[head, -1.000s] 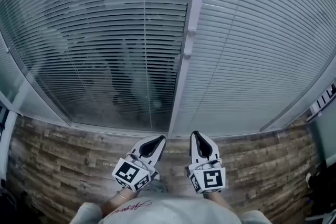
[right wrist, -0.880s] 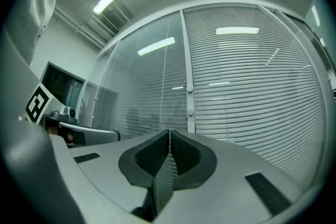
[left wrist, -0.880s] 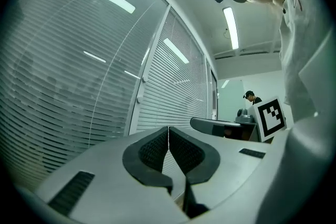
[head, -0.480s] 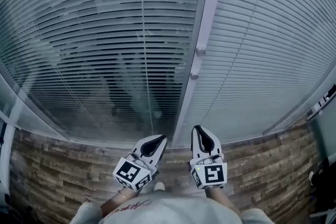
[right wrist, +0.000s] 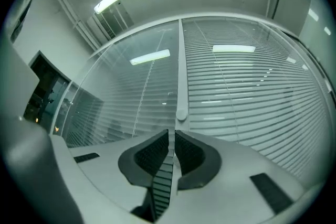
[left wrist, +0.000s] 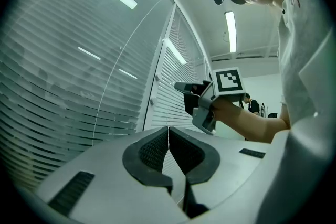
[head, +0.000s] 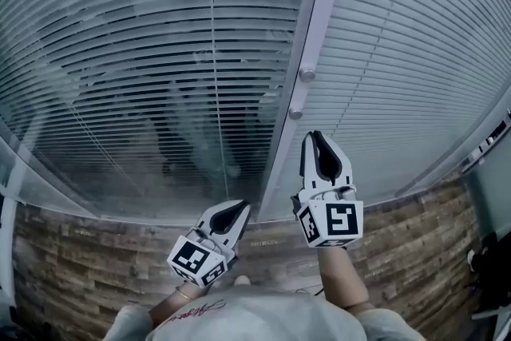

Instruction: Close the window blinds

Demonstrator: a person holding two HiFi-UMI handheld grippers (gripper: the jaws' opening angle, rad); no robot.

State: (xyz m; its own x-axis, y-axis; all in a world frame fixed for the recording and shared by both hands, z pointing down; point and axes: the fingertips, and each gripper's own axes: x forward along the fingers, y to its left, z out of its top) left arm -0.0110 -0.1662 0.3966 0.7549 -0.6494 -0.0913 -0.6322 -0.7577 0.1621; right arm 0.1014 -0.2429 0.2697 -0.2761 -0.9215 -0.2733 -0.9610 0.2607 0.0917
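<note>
Rising over the last second: your right tool. It was low beside the left tool at the foot of the window. It is now lifted before the right-hand blind, tips just below the lower knob on the window post. The left tool is still low, near the bottom rail.

Tool state: both clenched, jaws together or nearly so, nothing between them. The right gripper view shows only post and knob beyond the tips.

Task's thing: left-hand blind, behind glass, slats tilted open with dim shapes showing through. The right-hand blind's slats lie pale and flat, probably already shut.

Meaning: this reads as an approach to the knobs, which likely turn the slats. Nothing is gripped, so closing has not begun, and you would need to part the jaws first.

Edges and room: the post is narrow, with the upper knob close above the lower and glass on either side. There is free air around your right tool, and the left tool is well apart below.
</note>
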